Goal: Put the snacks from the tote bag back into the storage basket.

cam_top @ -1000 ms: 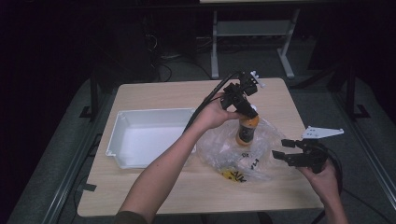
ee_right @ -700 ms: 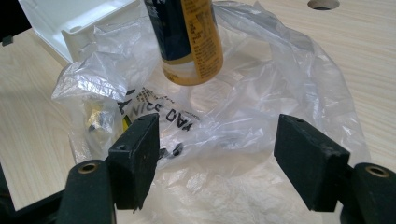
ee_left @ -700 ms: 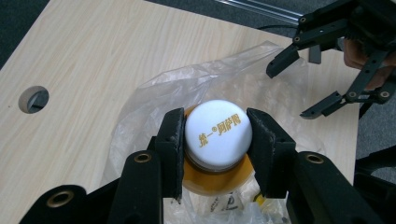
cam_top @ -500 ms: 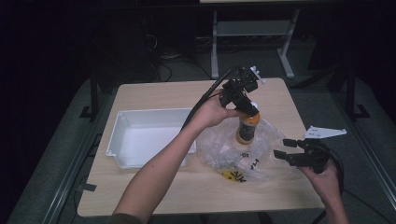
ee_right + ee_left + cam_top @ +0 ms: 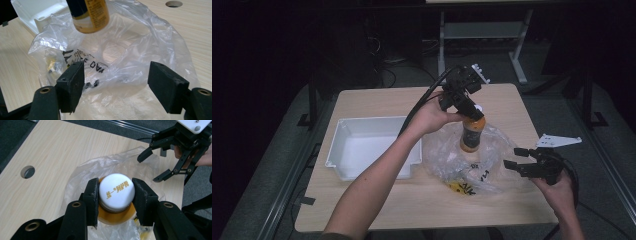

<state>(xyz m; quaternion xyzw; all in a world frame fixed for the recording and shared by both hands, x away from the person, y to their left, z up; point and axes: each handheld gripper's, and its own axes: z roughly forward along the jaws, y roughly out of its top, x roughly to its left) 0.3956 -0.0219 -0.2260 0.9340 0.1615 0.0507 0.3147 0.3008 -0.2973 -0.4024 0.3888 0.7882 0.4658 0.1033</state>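
Observation:
An orange bottle [image 5: 472,134] with a white cap [image 5: 117,191] hangs upright over a crumpled clear plastic bag [image 5: 447,162] on the wooden table. My left gripper [image 5: 469,106] is shut on the cap from above, one pad on each side. In the right gripper view the bottle's base [image 5: 91,15] is clear of the bag [image 5: 130,57]. My right gripper [image 5: 517,164] is open at the bag's right edge, its jaws spread wide with only bag film between them [image 5: 116,82]. It also appears beyond the bag in the left gripper view [image 5: 152,166].
A white tray [image 5: 367,142] stands left of the bag, its corner in the right gripper view [image 5: 37,10]. Something yellow with black print lies inside the bag [image 5: 464,186]. A round hole [image 5: 28,171] is cut in the tabletop. The person's left forearm crosses the table's front.
The left gripper has shifted slightly up and left with the bottle. The right gripper has barely moved and stays open.

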